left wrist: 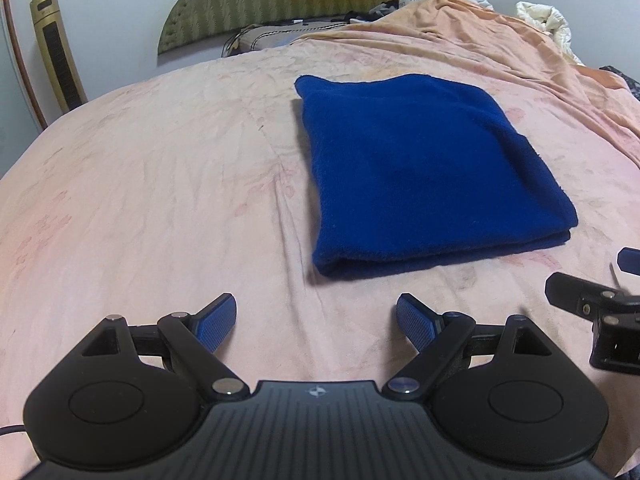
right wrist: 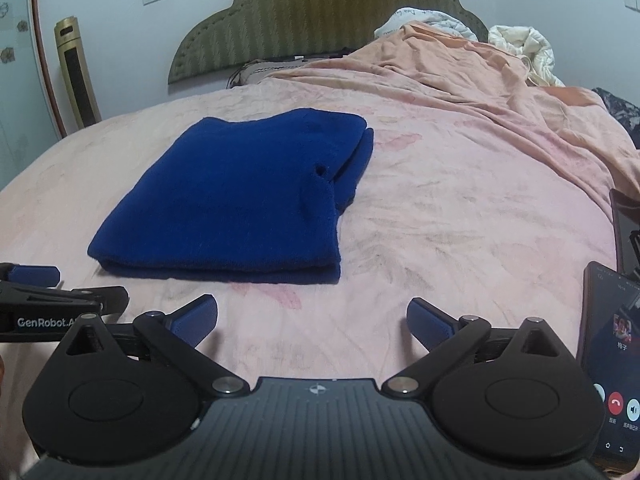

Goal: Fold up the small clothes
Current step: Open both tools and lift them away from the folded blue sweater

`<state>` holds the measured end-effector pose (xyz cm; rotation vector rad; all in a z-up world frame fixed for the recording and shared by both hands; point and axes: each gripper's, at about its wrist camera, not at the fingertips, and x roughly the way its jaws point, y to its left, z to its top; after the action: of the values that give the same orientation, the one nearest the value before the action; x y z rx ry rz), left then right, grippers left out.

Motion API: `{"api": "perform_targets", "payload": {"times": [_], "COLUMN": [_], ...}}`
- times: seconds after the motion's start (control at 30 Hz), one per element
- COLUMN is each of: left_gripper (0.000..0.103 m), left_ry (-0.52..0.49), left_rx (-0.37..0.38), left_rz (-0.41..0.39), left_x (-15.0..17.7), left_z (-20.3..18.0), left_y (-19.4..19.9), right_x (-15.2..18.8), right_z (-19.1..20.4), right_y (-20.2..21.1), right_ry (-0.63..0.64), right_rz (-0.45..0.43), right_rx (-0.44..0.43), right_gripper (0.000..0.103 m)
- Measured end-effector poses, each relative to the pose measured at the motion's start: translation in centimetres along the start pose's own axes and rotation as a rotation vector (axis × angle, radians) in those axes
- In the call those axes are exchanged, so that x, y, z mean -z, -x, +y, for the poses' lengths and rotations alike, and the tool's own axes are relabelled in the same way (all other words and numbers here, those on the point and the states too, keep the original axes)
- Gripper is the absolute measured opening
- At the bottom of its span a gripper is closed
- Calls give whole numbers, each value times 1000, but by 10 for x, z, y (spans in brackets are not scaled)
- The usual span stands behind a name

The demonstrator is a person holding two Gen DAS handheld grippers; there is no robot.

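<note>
The blue garment point(left wrist: 424, 176) lies on the pink bedsheet point(left wrist: 160, 184), right of centre in the left wrist view and left of centre in the right wrist view point(right wrist: 236, 204). It is already a thick stacked rectangle with several layers showing along its near edge, so the folding looks largely done. On its right side in the right wrist view a flap sticks out and a small gap shows between layers, which suggests that edge has not settled flat; it may want a final tuck or press.

The left gripper point(left wrist: 316, 320) sits at the bottom centre of its frame, its jaws spread wide with nothing between them, a short way back from the garment's near edge. The right gripper point(right wrist: 312, 320) is likewise wide apart and empty, near the garment's near right corner. Both being clear of the cloth fits a release or a pause to judge the result, with each in reach of a near corner.

A phone point(right wrist: 612, 364) with a call screen lit stands at the lower right of the right wrist view, well apart from the garment. A rumpled orange blanket point(right wrist: 480, 92) is heaped toward the upper right, below the green headboard point(right wrist: 320, 16).
</note>
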<state>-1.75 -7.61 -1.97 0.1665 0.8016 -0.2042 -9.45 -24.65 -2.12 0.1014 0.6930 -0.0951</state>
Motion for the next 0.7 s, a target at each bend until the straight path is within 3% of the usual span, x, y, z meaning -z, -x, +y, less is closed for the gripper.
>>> {"api": "perform_targets", "payload": {"times": [0.7], "left_gripper": [88], "left_ry": [9], "left_rx": [4], "left_rz": [25], "left_x": [4], "left_z": [5], "left_y": [0], "right_x": [5], "right_z": [24], "right_y": [0], "right_ry": [91], "right_rz": [12], "right_rx": [29], "right_gripper": [102]}}
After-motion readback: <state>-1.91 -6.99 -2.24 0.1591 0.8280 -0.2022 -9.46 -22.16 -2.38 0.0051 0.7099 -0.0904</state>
